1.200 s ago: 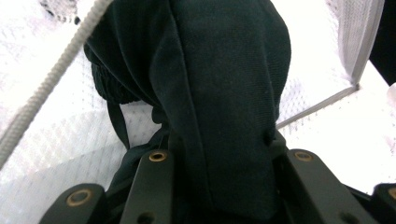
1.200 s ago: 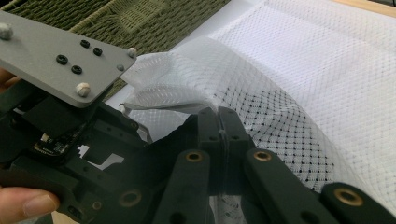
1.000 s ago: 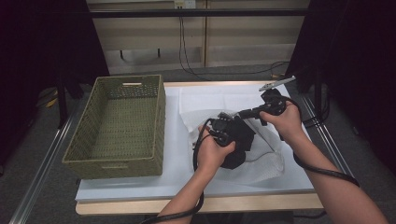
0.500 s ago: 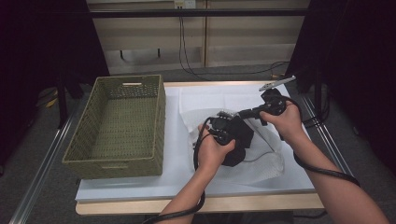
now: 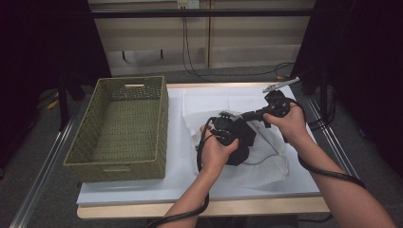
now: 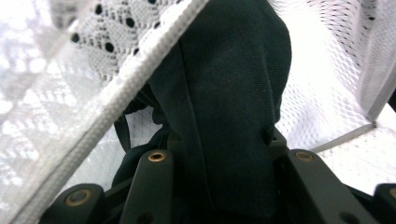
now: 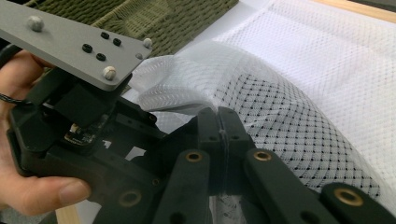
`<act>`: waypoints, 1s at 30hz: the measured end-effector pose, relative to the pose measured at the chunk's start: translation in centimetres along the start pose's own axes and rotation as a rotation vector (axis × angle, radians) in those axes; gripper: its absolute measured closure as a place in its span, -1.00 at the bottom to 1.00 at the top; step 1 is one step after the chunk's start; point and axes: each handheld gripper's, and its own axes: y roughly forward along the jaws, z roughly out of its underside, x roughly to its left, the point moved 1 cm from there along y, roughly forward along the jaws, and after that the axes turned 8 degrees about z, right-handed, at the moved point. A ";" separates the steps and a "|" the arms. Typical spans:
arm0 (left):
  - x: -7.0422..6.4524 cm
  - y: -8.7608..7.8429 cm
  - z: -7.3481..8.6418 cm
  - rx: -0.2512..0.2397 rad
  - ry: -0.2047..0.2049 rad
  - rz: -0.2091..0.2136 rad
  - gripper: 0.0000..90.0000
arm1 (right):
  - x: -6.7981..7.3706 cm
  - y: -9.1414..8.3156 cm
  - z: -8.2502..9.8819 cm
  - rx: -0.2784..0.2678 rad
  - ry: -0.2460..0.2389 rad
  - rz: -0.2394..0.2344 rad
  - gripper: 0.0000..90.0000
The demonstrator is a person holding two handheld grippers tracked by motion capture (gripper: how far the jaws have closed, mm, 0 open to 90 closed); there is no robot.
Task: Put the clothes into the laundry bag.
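Note:
A white mesh laundry bag [image 5: 268, 166] lies on the white table cover. A black garment [image 5: 243, 142] sits in its opening. My left gripper [image 5: 229, 132] is shut on the black garment [image 6: 224, 107], pushed in past the bag's zipper edge [image 6: 135, 79], with mesh [image 6: 322, 93] all around it. My right gripper [image 5: 248, 115] reaches in from the right; its jaws [image 7: 218, 114] are shut on a fold of the mesh bag [image 7: 289, 116], holding the edge up. The left gripper's body [image 7: 70, 121] and grey plate [image 7: 70, 42] sit just beside it in the right gripper view.
A green woven basket [image 5: 119, 123] stands empty on the table's left side, its corner [image 7: 154, 18] seen behind the grippers. The table's front edge [image 5: 199, 209] runs below the forearms. Cables trail from both grippers toward the person.

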 end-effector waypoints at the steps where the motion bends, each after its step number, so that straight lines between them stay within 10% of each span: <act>1: 0.0 0.0 0.0 0.003 0.004 -0.004 0.48 | 0.0 0.0 0.0 0.001 -0.001 -0.001 1.00; 15: 0.9 1.2 0.5 0.030 -0.001 -0.013 0.34 | -0.1 0.3 0.3 0.019 0.004 0.008 1.00; 30: 1.8 1.0 1.5 0.079 0.045 -0.019 -0.68 | -0.3 0.6 0.8 0.031 0.003 0.009 1.00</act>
